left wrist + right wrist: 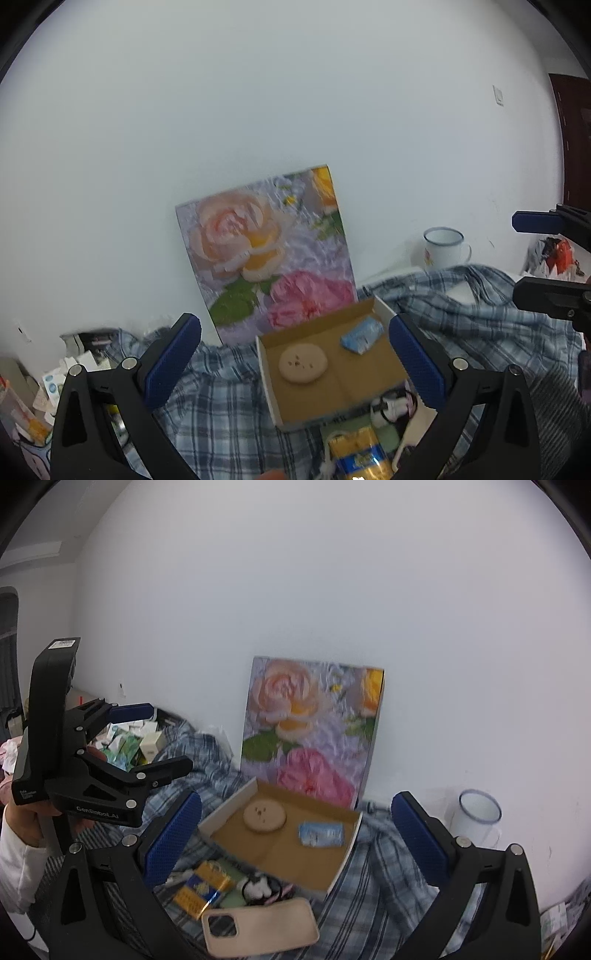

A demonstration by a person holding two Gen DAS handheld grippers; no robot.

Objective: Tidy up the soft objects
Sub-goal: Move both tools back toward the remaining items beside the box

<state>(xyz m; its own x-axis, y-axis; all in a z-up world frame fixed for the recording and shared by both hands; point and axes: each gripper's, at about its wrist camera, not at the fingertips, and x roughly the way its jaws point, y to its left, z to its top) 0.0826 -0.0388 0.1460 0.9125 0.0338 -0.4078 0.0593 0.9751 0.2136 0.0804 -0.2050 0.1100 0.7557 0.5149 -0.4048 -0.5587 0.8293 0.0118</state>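
A shallow cardboard box (373, 380) (295, 864) lies on a blue plaid cloth (491, 317) (373, 890). In it are a round tan pad (303, 363) (264, 816) and a small light-blue packet (362, 335) (320, 833). In front of the box lie a yellow-and-blue packet (360, 456) (202, 888), a white-and-black soft item (391, 406) (258, 886) and a beige phone case (260, 926). My left gripper (295, 362) (151, 738) is open and empty, held above the box. My right gripper (295, 834) (517, 254) is open and empty too.
A flower painting (273, 254) (310, 734) leans on the white wall behind the box. A white enamel mug (441, 247) (478, 814) stands at the right by the wall. Boxes and clutter (48, 384) (136, 742) lie at the far left.
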